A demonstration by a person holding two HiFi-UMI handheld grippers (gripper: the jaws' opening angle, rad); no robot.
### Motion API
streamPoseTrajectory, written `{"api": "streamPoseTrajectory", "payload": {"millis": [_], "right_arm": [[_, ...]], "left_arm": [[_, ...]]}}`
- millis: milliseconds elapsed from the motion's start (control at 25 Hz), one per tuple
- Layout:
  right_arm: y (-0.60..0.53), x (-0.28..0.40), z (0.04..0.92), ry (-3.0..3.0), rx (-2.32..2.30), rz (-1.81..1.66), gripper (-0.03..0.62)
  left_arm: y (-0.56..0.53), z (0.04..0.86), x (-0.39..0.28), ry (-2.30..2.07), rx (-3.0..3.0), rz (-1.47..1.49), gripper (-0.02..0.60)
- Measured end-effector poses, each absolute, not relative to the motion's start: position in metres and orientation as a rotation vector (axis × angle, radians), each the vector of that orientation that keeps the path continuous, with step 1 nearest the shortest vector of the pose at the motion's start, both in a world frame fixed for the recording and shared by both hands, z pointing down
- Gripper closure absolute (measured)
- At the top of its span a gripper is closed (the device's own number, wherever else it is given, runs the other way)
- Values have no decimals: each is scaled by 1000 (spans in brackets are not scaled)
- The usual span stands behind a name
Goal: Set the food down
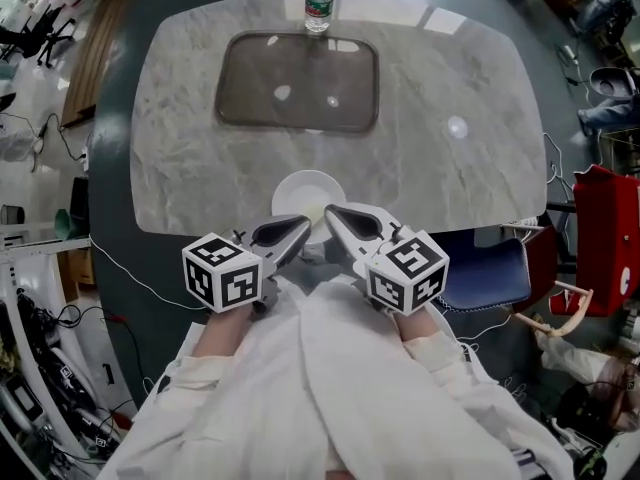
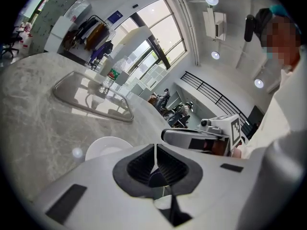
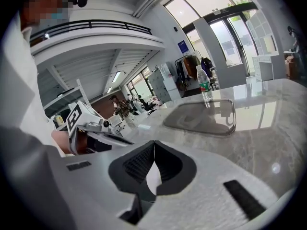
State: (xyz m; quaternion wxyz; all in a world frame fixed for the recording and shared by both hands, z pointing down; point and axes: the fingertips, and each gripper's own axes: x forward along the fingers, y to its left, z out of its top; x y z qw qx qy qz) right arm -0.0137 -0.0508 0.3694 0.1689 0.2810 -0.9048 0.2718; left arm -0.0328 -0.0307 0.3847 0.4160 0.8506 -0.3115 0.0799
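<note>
Both tools are clenched on nothing. The left gripper (image 1: 300, 226) has its jaws pressed tip to tip with only a sliver of light between the ribbed pads, and the right gripper (image 1: 335, 214) is closed the same way. They sit side by side at the near edge of the marble table (image 1: 470, 168), tips angled toward each other and just over the near rim of a small white plate (image 1: 300, 186).

No food can be made out in either grip. The plate has a faintly yellowish patch by the tips, but I cannot tell whether that is food or only shading. A dark tray (image 1: 298, 80) lies further off at the centre, with a water bottle (image 1: 319, 0) at the far edge.

If the food is already down, the step looks about finished. A good finish would be lifting both tips straight up and back toward the near side, keeping clear of the rim so the light plate is not nudged
</note>
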Motion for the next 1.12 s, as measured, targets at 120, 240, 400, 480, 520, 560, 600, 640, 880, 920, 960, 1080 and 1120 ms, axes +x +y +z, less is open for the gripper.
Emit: {"api": "streamPoseTrajectory", "payload": {"millis": [120, 240, 400, 480, 520, 560, 600, 640, 880, 920, 960, 1080, 1120], "right_arm": [[-48, -15, 374, -2560, 803, 785, 592], [-49, -11, 380, -2542, 817, 807, 592], [-47, -8, 385, -2526, 834, 827, 592], [-45, -7, 387, -2520, 842, 837, 592], [-45, -7, 388, -2516, 844, 840, 592], [-45, -6, 390, -2512, 844, 841, 592], [-43, -6, 391, -2506, 841, 841, 592], [-41, -6, 393, -2500, 835, 840, 592], [-31, -12, 403, -2475, 800, 868, 592], [-31, -12, 406, -2468, 801, 873, 592], [-30, -11, 409, -2460, 804, 879, 592], [-28, -8, 418, -2435, 809, 908, 592], [-26, -8, 422, -2426, 807, 919, 592]], "left_arm": [[-29, 390, -34, -767, 2117, 205, 555], [-31, 393, -33, -756, 2108, 210, 555], [-30, 397, -32, -737, 2102, 212, 555], [-28, 400, -32, -726, 2098, 221, 555], [-27, 402, -31, -722, 2093, 232, 555], [-26, 404, -31, -717, 2088, 247, 555], [-24, 406, -30, -710, 2082, 260, 555], [-22, 407, -30, -702, 2078, 266, 555], [-14, 424, -33, -679, 2026, 305, 555], [-13, 428, -34, -674, 2016, 317, 555], [-11, 432, -34, -669, 2007, 325, 555], [-8, 440, -35, -655, 1987, 328, 555], [-7, 441, -34, -648, 1987, 323, 555]]}}
